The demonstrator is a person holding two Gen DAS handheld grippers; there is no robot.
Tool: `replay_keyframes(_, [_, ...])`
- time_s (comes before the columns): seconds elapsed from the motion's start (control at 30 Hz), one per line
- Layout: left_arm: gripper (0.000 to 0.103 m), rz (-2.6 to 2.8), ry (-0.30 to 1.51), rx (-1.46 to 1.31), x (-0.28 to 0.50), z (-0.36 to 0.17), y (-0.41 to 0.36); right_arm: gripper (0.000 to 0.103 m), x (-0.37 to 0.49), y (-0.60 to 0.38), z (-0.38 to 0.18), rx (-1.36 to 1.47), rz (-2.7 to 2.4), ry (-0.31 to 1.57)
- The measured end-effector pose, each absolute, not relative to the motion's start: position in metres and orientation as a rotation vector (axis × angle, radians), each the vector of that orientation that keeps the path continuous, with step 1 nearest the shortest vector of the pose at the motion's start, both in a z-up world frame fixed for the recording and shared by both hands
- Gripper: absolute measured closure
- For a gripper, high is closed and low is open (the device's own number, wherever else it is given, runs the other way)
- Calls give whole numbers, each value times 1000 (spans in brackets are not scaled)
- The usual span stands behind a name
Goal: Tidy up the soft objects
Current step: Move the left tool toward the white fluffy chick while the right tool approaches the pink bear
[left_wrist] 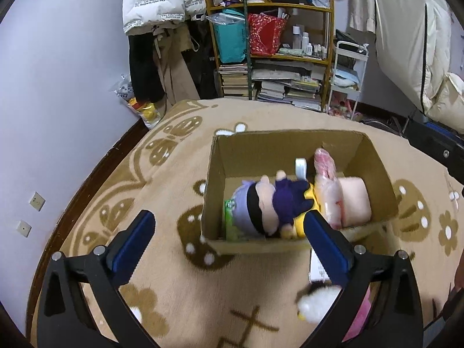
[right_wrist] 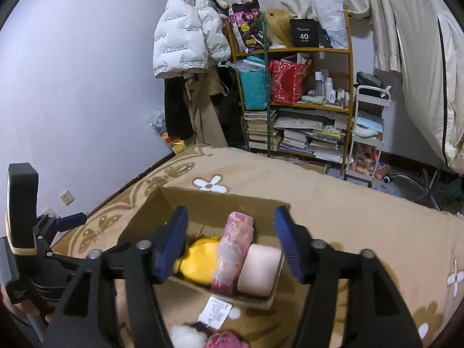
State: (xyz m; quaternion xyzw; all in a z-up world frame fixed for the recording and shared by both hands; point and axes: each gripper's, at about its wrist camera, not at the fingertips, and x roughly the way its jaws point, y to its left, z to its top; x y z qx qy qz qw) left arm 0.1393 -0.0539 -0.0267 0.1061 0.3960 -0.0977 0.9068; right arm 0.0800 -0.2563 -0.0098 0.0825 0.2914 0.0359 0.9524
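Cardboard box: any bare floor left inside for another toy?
Open brown cardboard box: bare floor along the far wall and far-left corner. Near half crowded: purple-and-black plush doll, yellow plush, plastic-wrapped pink bundle, pale pink foam block.

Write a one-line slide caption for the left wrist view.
Open left gripper above a floral blanket, facing a cardboard box that holds a plush doll and other soft items.

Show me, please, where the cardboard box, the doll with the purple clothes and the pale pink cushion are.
cardboard box (left_wrist: 278, 145): left wrist view, far inner wall.
doll with the purple clothes (left_wrist: 285, 200): left wrist view, its purple body.
pale pink cushion (right_wrist: 262, 269): right wrist view, its rounded front.
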Motion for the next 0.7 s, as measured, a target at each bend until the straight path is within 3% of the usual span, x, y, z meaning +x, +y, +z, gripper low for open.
replay_keyframes(0.13, [2,-203,830,225,115,-19,-49,14,64,-255,-5,190,78,594])
replay_keyframes(0.47, [2,-198,897,180,73,-15,-33,10,29,-249,-7,199,83,650])
replay_keyframes(0.57, [2,-197,900,184,66,-16,-33,2,18,-248,-10,205,78,662])
replay_keyframes(0.7, [2,-208,912,196,60,-17,-35,2,5,-247,-17,233,83,688])
